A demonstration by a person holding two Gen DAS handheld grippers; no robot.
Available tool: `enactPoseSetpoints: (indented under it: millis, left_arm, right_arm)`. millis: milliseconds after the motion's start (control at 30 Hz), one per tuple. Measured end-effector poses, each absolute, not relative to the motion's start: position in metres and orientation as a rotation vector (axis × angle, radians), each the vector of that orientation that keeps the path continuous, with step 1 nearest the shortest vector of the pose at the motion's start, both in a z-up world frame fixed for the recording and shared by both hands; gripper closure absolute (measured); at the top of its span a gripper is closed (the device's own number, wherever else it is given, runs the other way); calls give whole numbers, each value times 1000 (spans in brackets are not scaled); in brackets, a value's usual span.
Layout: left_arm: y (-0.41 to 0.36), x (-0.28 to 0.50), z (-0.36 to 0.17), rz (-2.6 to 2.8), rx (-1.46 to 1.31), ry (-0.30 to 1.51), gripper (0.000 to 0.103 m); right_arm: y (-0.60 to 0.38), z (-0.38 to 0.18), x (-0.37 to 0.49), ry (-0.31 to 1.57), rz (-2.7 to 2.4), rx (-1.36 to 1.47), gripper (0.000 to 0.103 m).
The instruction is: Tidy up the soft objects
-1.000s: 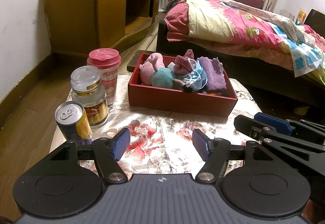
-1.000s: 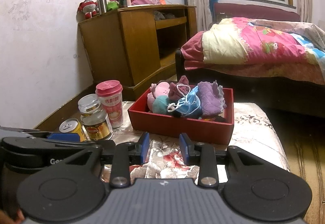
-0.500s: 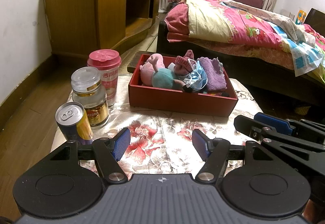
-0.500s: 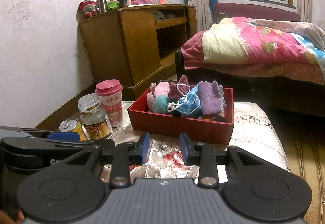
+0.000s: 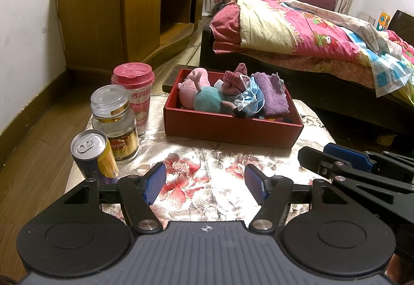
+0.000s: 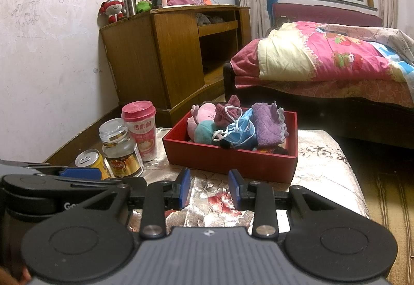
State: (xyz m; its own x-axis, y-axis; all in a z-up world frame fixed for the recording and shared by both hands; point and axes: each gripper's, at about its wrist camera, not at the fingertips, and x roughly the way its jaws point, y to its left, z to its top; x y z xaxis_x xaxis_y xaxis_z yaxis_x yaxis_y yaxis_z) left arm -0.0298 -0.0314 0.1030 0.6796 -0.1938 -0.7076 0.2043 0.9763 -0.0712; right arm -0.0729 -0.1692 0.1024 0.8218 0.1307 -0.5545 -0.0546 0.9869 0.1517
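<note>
Left wrist view: the left tongs [image 5: 205, 182] hang wide open and empty over the flowered table [image 5: 222, 166], nothing between their blue pads. Beyond them a red box [image 5: 230, 127] sits at the table's far side, packed with soft things: a pink and teal plush [image 5: 204, 97], a dark pink knit piece [image 5: 234, 80], a blue face mask [image 5: 252, 98] and a purple cloth [image 5: 273, 93], all lying inside its walls. Left of the box stand a pink-lidded cup [image 5: 134, 96], a glass jar [image 5: 115, 122] just in front of it and a can [image 5: 93, 153] nearest the camera. The right tongs [image 5: 336, 159] reach in from the right edge. A bed [image 5: 297, 34] and a wooden cabinet [image 5: 124, 13] fill the background.

Right wrist view: the right tongs [image 6: 209, 188] are open to a narrow gap and grip nothing; the tablecloth shows between the pads. The box [image 6: 233, 159] lies straight ahead, with the plush [image 6: 204, 127], mask [image 6: 240, 131] and cloth [image 6: 266, 123] heaped in it. Cup [image 6: 141, 127], jar [image 6: 120, 148] and can [image 6: 90, 159] stand in a row at left, the left tongs [image 6: 80, 172] in front of the can.
</note>
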Motion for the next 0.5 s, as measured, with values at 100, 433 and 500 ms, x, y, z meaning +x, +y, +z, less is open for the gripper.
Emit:
enactPoseSetpoints:
  millis: [100,433,500]
  left_arm:
    - [-32,-30,103,-223,14,793,36]
    - [-31,-30,103,-217,18,791,35]
    - [-29,-29,103,-208,16,790,34]
  right_arm:
    - [-169,102,-73,598,99,129,83]
    - [-169,102,-73,599,99,130,83]
    - [-169,102,-73,600,102,131,83]
